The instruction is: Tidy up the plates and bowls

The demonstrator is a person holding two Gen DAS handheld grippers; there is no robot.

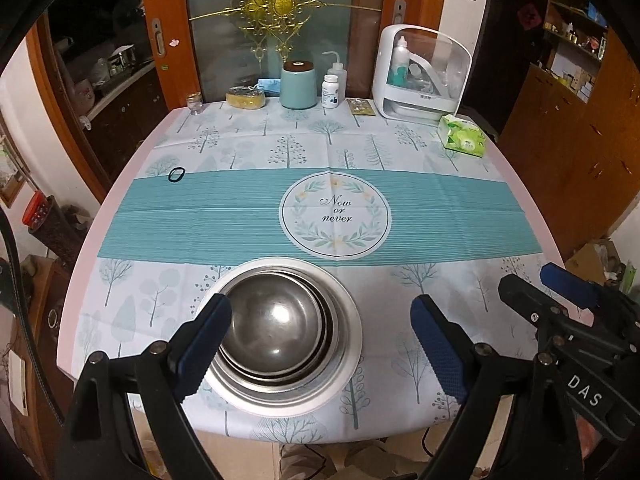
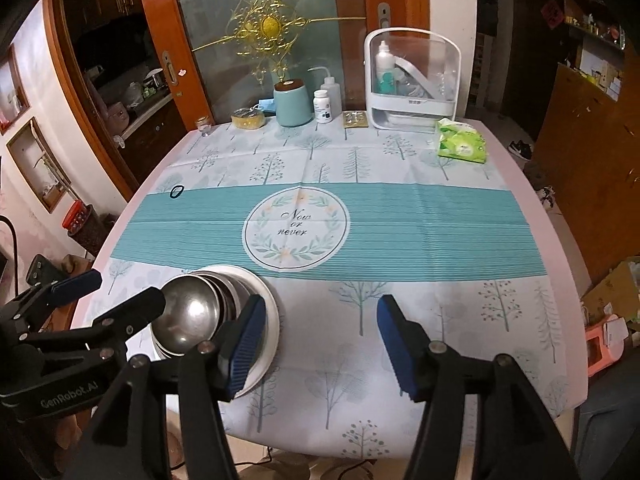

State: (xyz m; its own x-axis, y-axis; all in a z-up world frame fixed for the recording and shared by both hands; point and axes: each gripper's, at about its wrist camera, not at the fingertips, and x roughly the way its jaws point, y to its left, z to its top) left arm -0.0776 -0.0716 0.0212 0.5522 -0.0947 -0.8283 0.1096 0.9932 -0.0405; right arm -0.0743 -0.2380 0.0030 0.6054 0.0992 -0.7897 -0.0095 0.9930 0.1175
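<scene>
Both tongs empty, jaws apart: left gripper [image 1: 320, 344] wide, right gripper [image 2: 320, 344] narrower. Steel bowls [image 1: 276, 328] nested on white plate [image 1: 348, 364], near-left on tablecloth [image 1: 400, 292].

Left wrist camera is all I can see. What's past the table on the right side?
Observer: A pink thing sits low beside the table's right edge.
Operator: Any shoes?
Observer: Yes, a dark sneaker lies on the floor behind the tissue pack.
Operator: Is the right gripper holding a bowl?
Observer: No, the right gripper is open over bare cloth, right of the stacked bowls.
</scene>
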